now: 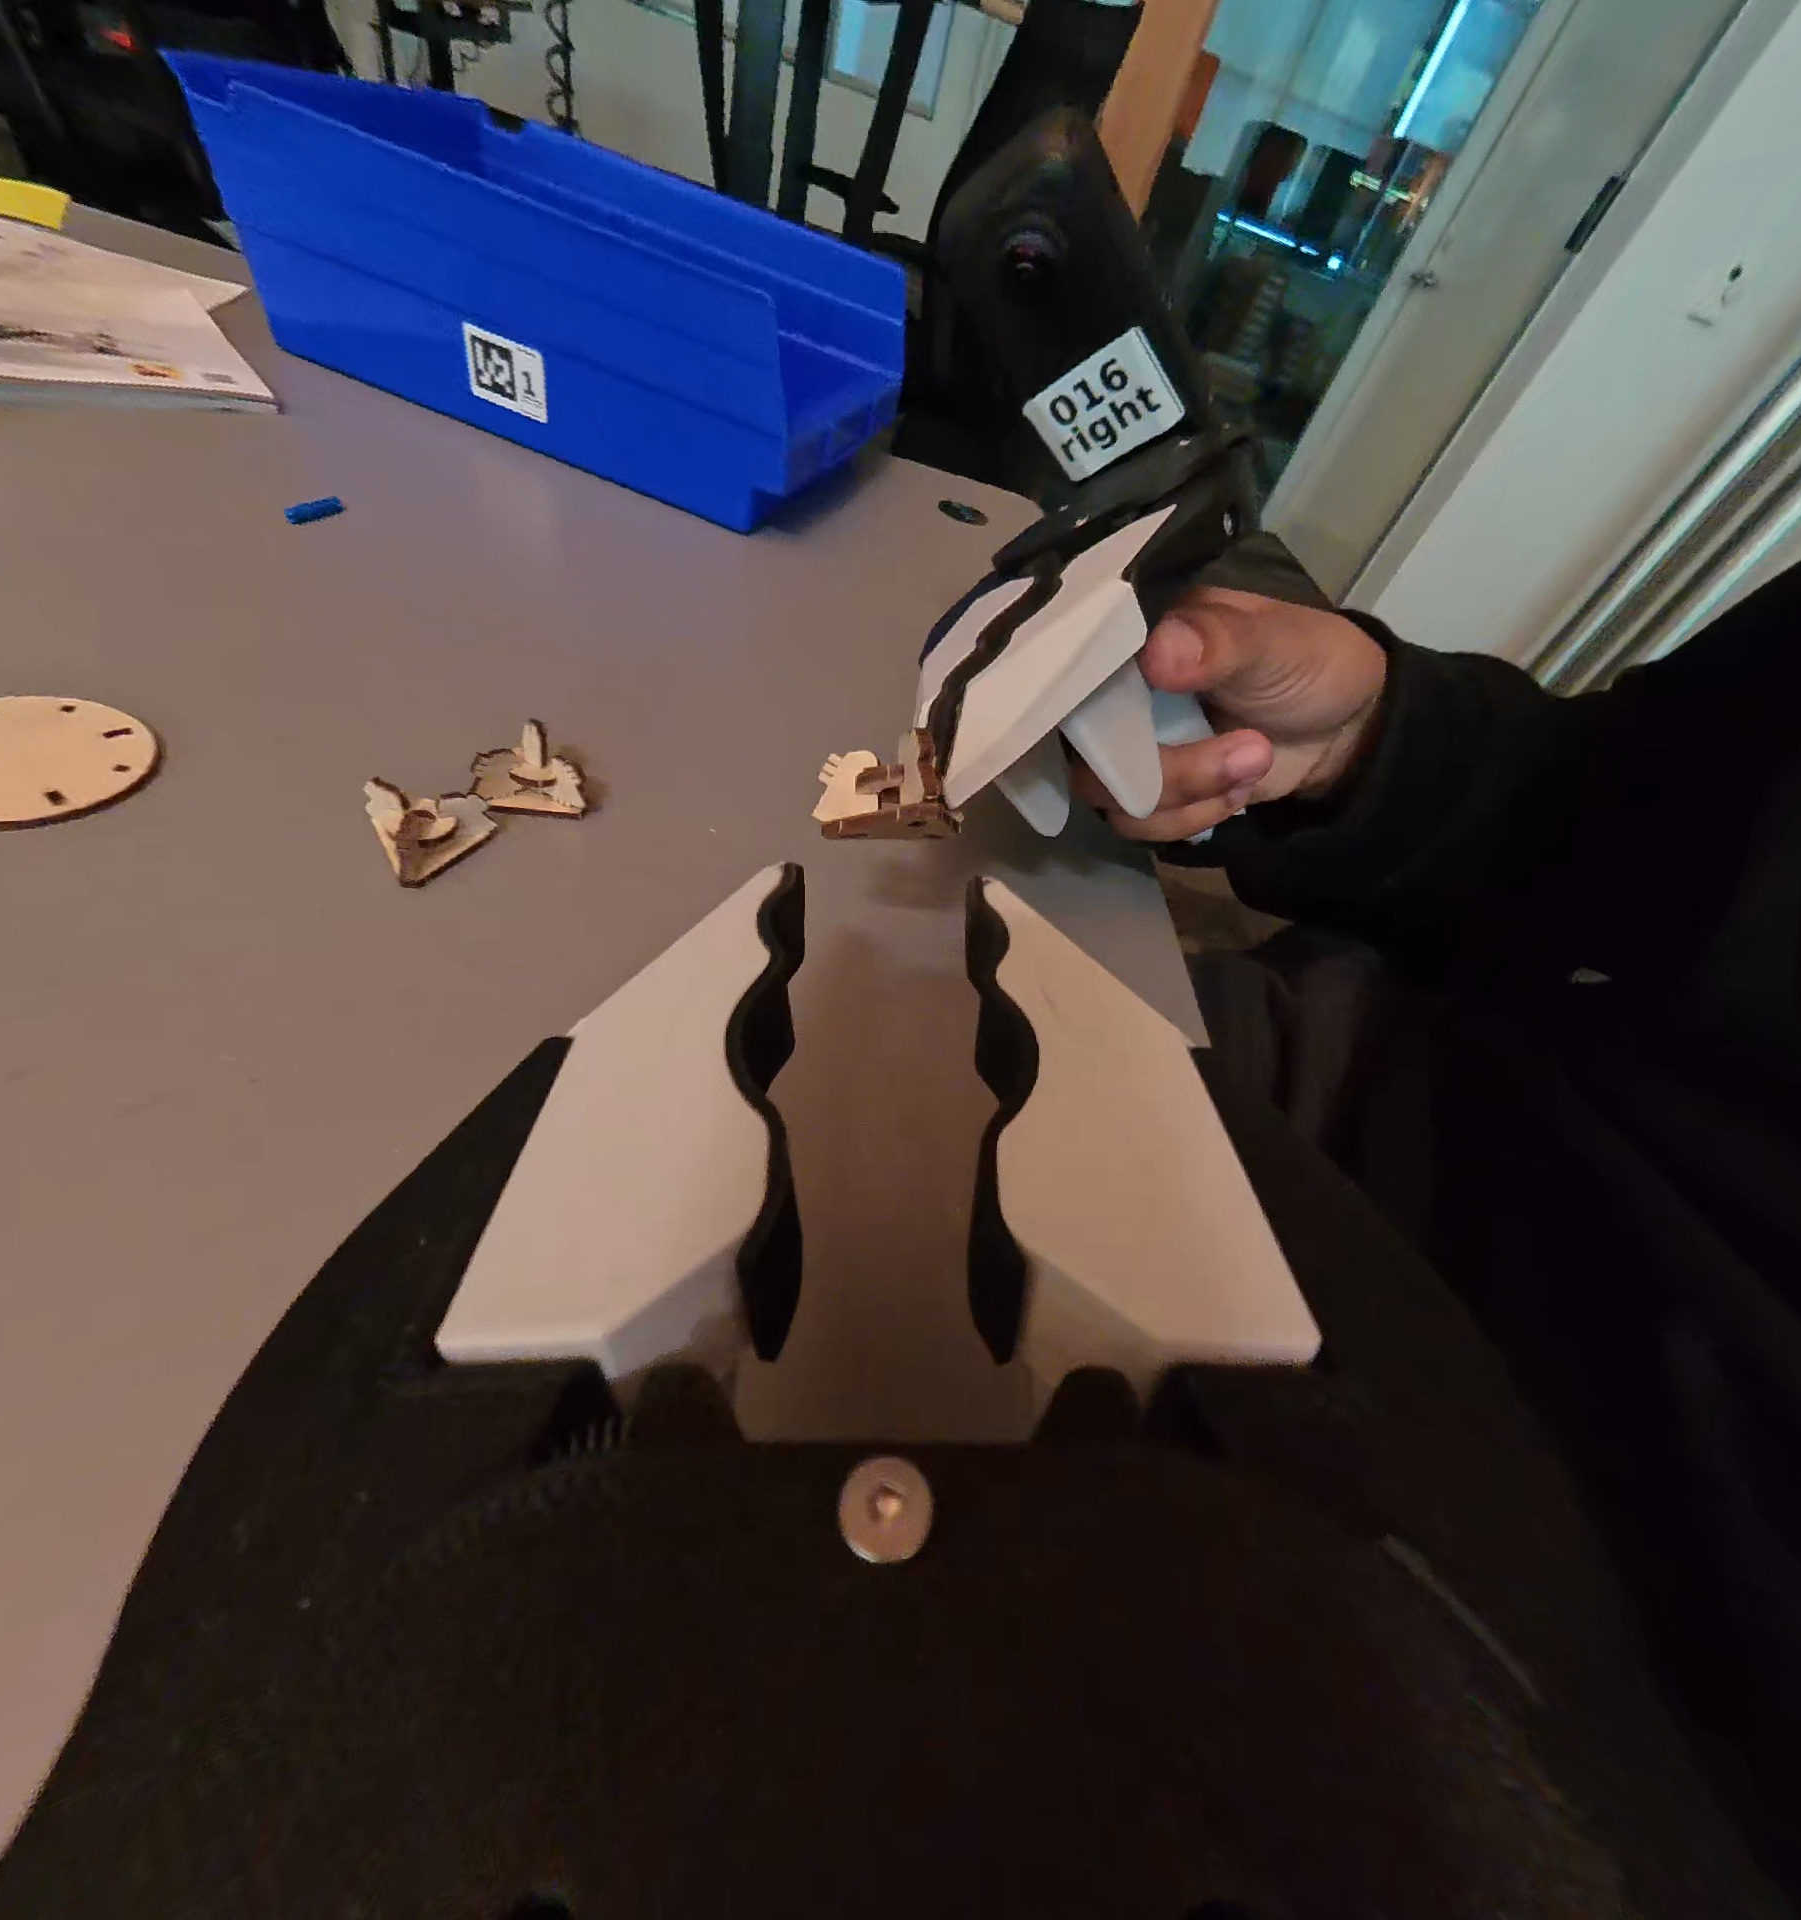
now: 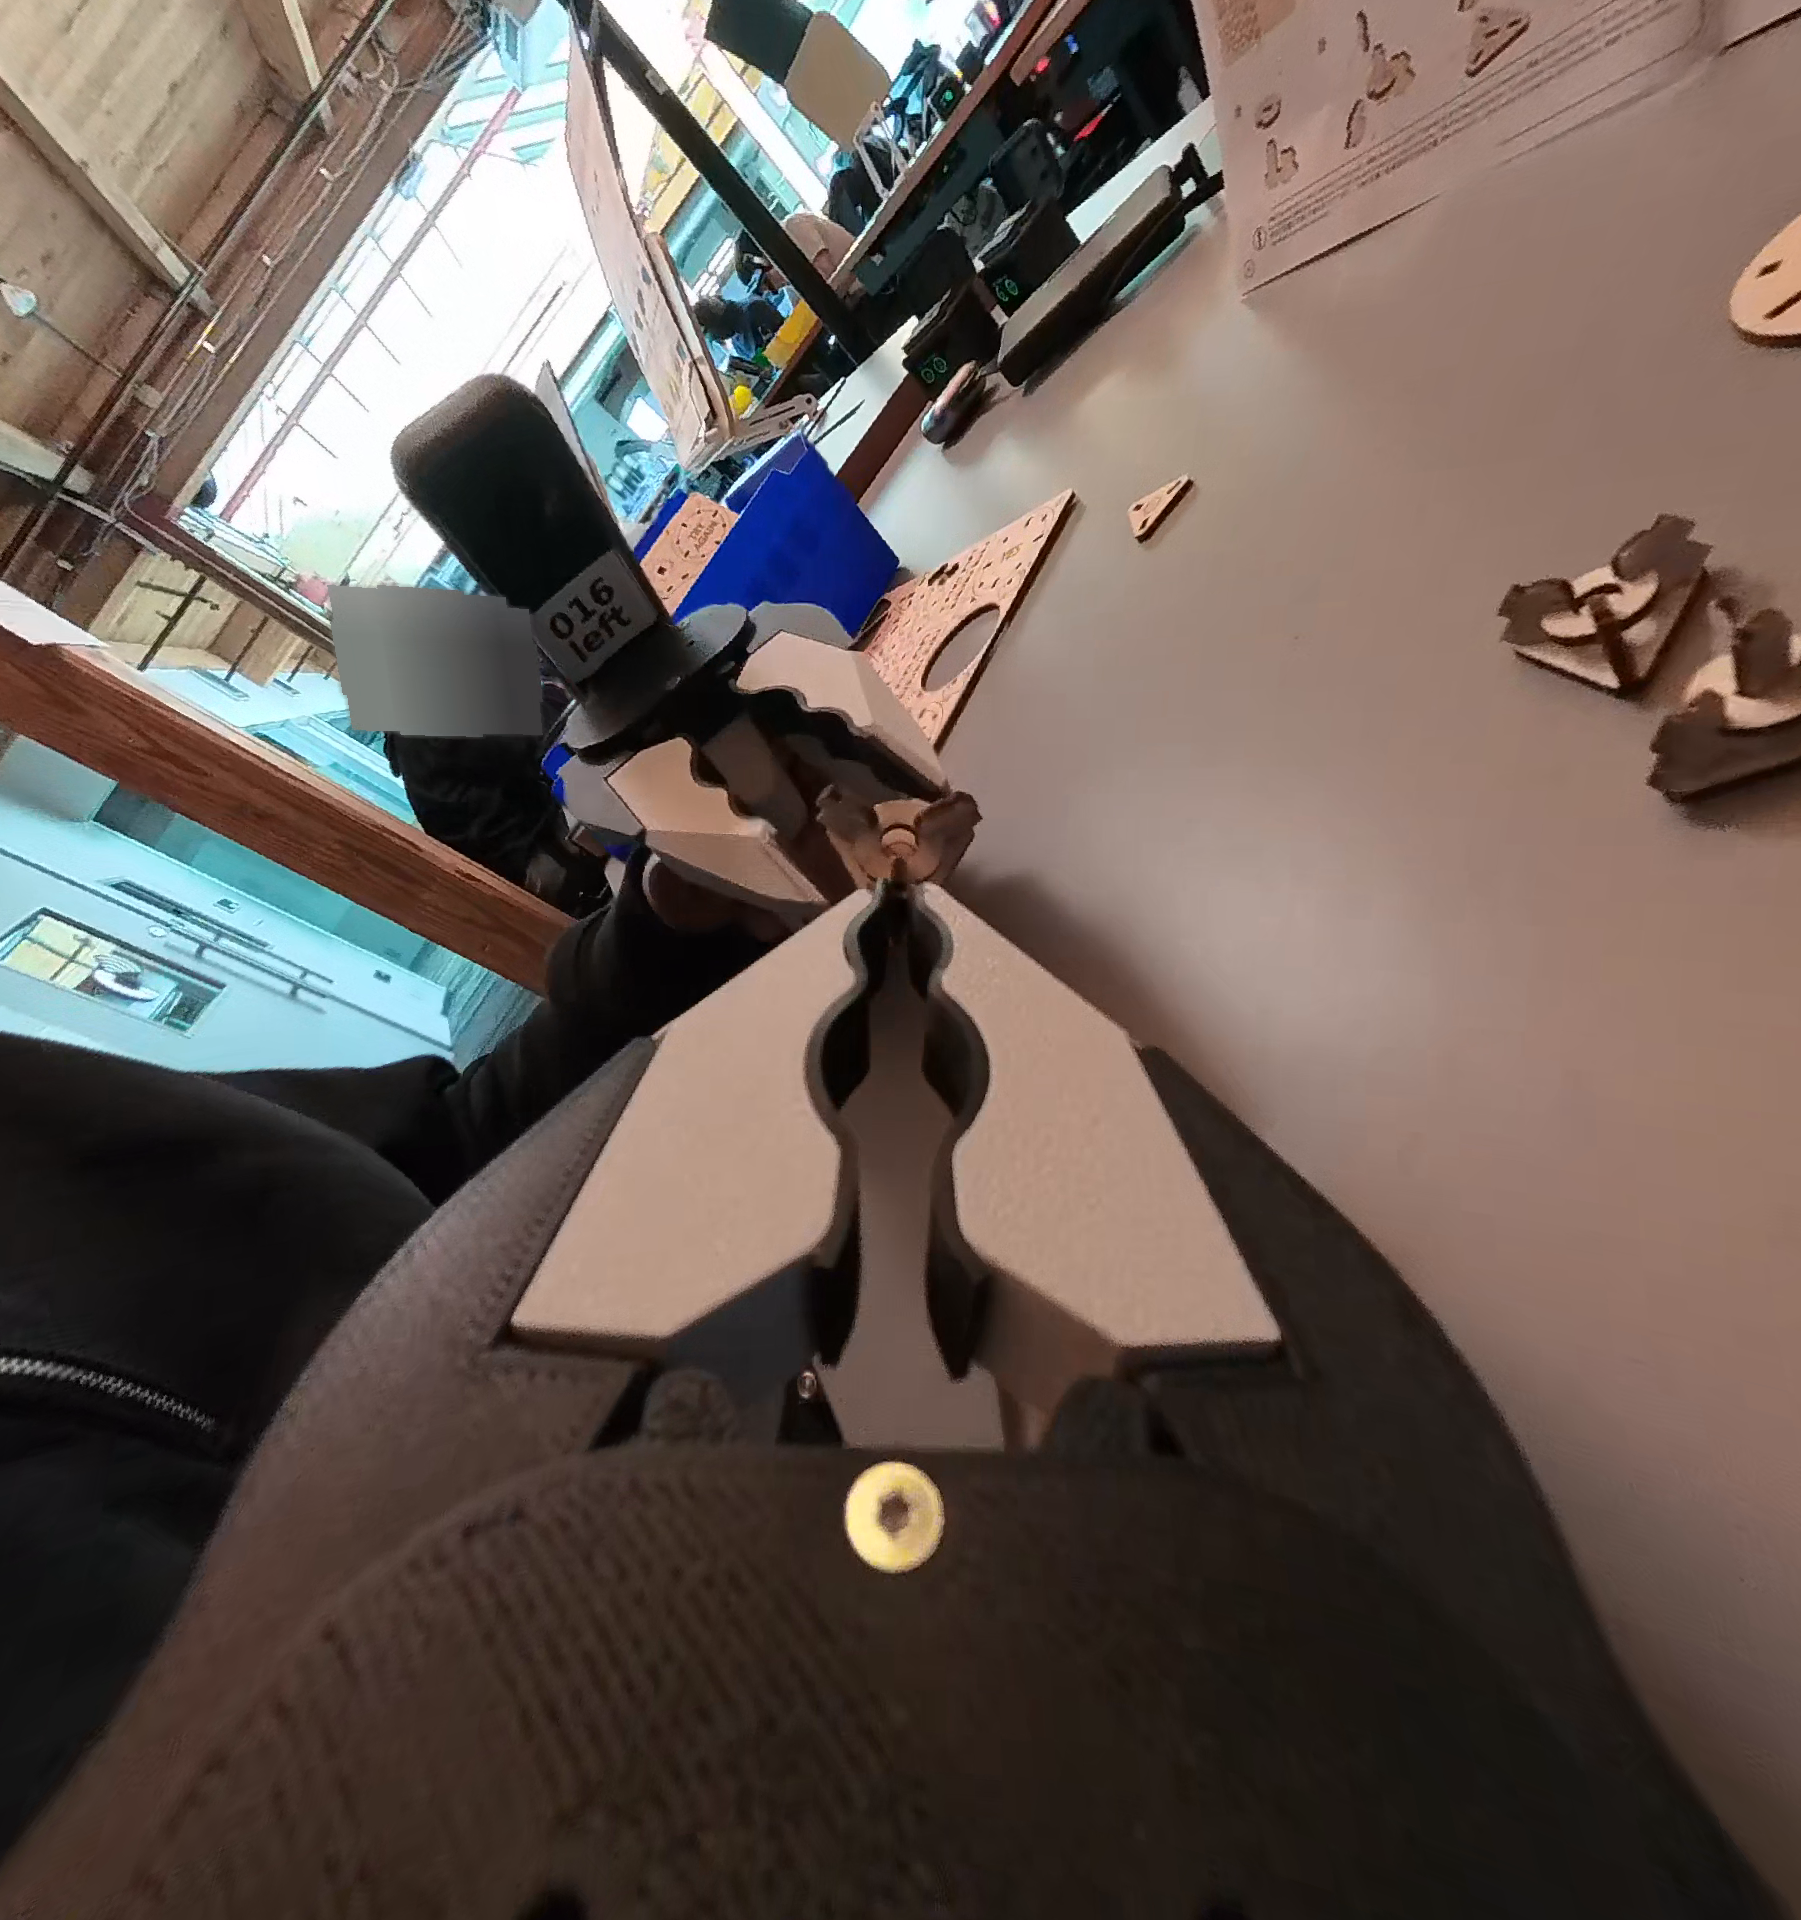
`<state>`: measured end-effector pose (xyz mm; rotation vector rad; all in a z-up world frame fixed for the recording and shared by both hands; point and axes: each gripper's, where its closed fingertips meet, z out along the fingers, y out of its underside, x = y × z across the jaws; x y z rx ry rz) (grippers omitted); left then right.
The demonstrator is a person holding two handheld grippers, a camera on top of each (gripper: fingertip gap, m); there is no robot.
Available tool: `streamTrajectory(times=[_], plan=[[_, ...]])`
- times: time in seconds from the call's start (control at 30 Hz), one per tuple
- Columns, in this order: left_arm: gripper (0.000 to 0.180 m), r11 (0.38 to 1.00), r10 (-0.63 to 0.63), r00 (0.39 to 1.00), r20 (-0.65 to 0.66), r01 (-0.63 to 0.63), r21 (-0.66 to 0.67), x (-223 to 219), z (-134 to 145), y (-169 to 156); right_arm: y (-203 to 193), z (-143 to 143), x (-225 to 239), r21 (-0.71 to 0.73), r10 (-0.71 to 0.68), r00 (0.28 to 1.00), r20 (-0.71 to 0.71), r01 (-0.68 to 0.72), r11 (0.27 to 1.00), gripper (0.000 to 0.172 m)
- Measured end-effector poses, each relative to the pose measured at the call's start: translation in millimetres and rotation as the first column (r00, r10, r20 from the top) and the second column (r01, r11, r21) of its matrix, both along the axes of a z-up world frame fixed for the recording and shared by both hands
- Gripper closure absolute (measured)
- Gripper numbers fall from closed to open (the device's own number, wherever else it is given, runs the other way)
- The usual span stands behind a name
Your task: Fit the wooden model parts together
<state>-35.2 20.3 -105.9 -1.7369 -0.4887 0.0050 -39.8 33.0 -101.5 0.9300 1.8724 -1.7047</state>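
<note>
My right gripper point(image 2: 894, 902) is shut on a small wooden assembly point(image 2: 901, 836), a triangular plywood base with upright cut-out pieces. In the left wrist view the right gripper point(image 1: 940, 774) holds that assembly point(image 1: 880, 795) by one upright piece, just above the grey table point(image 1: 460, 623). My left gripper point(image 1: 885, 883) is open and empty, its tips a little in front of and below the held assembly. It also shows in the right wrist view point(image 2: 854, 790), open, close behind the assembly.
Two more wooden assemblies point(image 1: 423, 828) point(image 1: 532, 777) lie on the table to the left, and a round wooden disc with slots point(image 1: 39, 758) farther left. A blue bin point(image 1: 522, 281) stands at the back, printed sheets point(image 1: 75, 312) at the far left. The table edge point(image 1: 1176, 966) runs right of my left gripper. Only a small space, under 4 cm, lies between the two pairs of fingers.
</note>
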Motion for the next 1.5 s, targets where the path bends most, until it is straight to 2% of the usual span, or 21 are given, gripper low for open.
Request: streamTrajectory(times=[0.37,0.6,0.87,1.0,1.17,1.23,1.3,1.37,1.43,1.5], plan=[[0.161,0.999,0.05,0.999,0.005,-0.05,-0.016,-8.1,-2.2,-1.7,-12.3,-5.1,-15.8,-0.025,0.004,0.996,0.092,-0.001,1.0,0.172],[0.162,0.993,0.116,0.993,0.01,-0.116,-0.013,-18.0,-2.2,-7.0,-14.5,-13.3,-16.8,-0.045,0.019,0.994,0.104,-0.014,0.999,0.172],[0.168,0.994,0.106,0.994,-0.001,-0.106,-0.033,-16.7,-4.1,-3.3,-14.4,-19.4,-14.6,-0.032,0.018,0.996,0.088,-0.016,0.999,0.172],[0.173,0.996,0.094,0.992,0.084,-0.093,-0.01,-17.4,-7.3,-4.0,-16.2,-22.1,-12.9,0.006,0.014,0.998,0.06,-0.014,1.0,0.172],[0.178,0.995,0.091,0.979,0.181,-0.097,0.029,-19.6,-10.1,-8.5,-14.5,-12.0,-9.1,-0.064,0.045,0.998,0.045,-0.042,0.997,0.165],[0.178,0.991,0.1,0.972,0.212,-0.115,0.062,-22.8,-8.4,-12.5,-10.6,5.1,-4.7,-0.166,0.071,0.997,-0.012,-0.072,0.984,0.144],[0.178,0.985,0.101,0.963,0.25,-0.132,0.109,-25.8,-5.3,-17.2,-1.9,27.0,-0.6,-0.278,0.061,0.991,-0.118,-0.092,0.956,0.14],[0.179,0.976,0.076,0.956,0.282,-0.129,0.176,-25.9,1.5,-20.2,8.1,46.0,5.1,-0.337,0.002,0.959,-0.285,-0.102,0.936,0.136],[0.179,0.963,0.043,0.949,0.311,-0.122,0.239,-25.2,8.1,-22.1,13.9,53.8,8.8,-0.307,-0.082,0.882,-0.465,-0.073,0.949,0.137],[0.179,0.95,0.018,0.941,0.338,-0.121,0.287,-25.6,12.1,-24.3,14.2,51.9,8.7,-0.225,-0.139,0.771,-0.621,-0.006,0.974,0.139]])
